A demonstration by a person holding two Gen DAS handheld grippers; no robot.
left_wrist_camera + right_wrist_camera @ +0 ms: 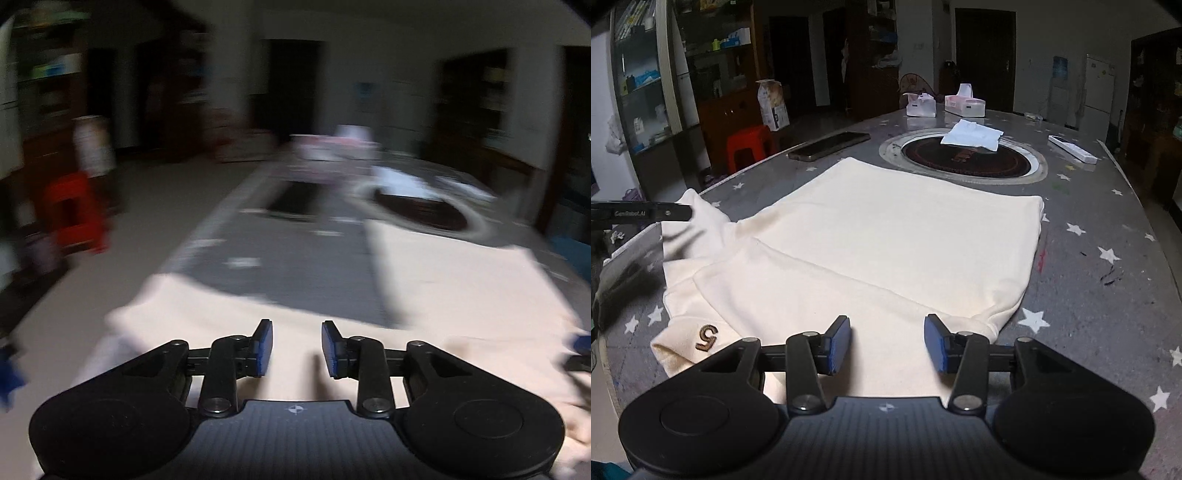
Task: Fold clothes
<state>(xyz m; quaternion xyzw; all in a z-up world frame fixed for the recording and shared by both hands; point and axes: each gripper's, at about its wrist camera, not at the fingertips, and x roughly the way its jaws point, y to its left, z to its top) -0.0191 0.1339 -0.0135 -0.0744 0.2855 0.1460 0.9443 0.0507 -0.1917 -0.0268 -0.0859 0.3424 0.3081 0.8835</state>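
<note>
**Cream garment laid flat on worktop; both grippers empty and parted**

The cream garment [871, 240] lies spread on the grey, star-patterned worktop [1108, 295], partly folded: one layer is turned over the body, leaving a diagonal fold edge across the middle. A sleeve end bearing a brown figure "5" [707, 338] lies at the near left corner. The far edge of the garment stops just short of the round dark inset [964, 158] in the worktop.

The right gripper [886, 343] is above the near edge of the garment, its blue pads [838, 345] set well apart with nothing between them. Whether the pads touch the cloth cannot be told.

The left gripper [297, 349] is likewise parted and empty, over the garment's near portion [461, 288]. The left wrist view is heavily motion-blurred; detail beyond the gripper is unreliable. In the right wrist view, a black part of the left gripper shows at the left edge, next to the garment's raised left corner.

Other items on the worktop, all clear of the garment: a dark phone [829, 146] beyond its far left corner, a white cloth [971, 134] overlapping the inset's far rim, two tissue boxes [964, 103] at the far edge, and a white remote [1073, 149] far right. A red stool [750, 146] stands on the floor to the left.
</note>
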